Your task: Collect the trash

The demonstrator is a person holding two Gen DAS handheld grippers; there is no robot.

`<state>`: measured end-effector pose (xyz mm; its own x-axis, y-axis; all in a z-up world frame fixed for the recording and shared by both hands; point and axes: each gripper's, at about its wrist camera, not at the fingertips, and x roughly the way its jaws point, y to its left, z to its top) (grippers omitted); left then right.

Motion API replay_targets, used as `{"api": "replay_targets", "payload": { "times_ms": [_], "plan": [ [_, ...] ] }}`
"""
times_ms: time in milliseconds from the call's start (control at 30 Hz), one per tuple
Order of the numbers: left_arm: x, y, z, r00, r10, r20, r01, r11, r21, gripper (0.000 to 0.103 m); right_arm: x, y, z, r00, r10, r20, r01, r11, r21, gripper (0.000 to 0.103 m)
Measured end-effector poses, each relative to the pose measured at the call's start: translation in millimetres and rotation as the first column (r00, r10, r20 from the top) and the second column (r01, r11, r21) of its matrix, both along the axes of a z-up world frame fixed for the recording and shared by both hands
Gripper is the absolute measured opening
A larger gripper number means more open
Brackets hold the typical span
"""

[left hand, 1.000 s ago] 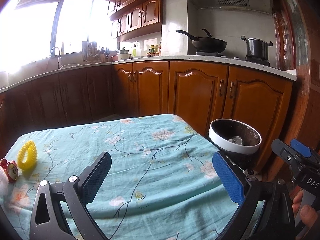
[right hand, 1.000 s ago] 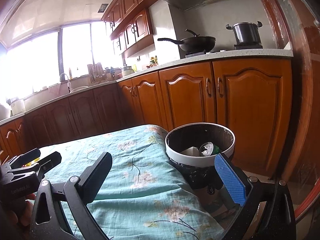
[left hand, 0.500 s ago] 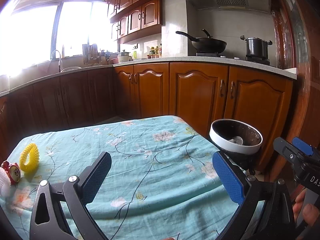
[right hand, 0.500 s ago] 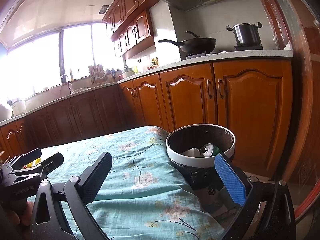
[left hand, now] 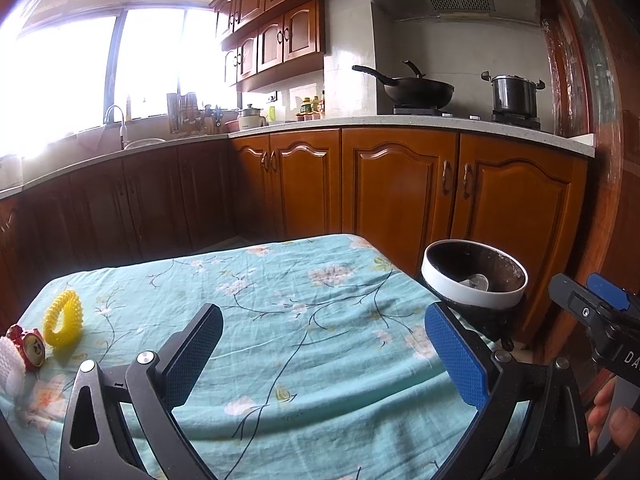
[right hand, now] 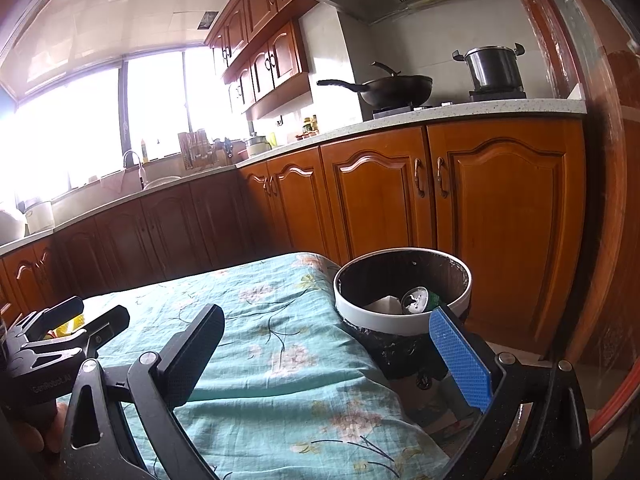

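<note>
Now both tongs wide, empty: left gripper, right gripper hover over floral cloth. Trash bin centre-right, beside table edge for easy drops, holds can, paper.

Tablecloth: teal, pink-and-white floral with dark branches. Spiky ring: yellow. Trash bin: white rim, black liner. Cabinets: reddish-brown wood. Counter: speckled white.
</note>
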<state>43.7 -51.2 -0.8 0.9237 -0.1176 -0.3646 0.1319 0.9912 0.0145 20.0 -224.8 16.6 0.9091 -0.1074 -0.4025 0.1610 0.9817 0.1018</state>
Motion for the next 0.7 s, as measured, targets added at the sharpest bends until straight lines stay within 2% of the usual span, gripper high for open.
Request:
{"api": "replay_targets", "payload": {
  "times_ms": [700],
  "plan": [
    [0.8,2.6,-1.1,1.000,-0.011,-0.002,0.011,1.000,0.006,0.102,-1.0,2.0,3.0,1.000,0.013,0.004,-0.013,1.000,0.000,0.103]
  ]
}}
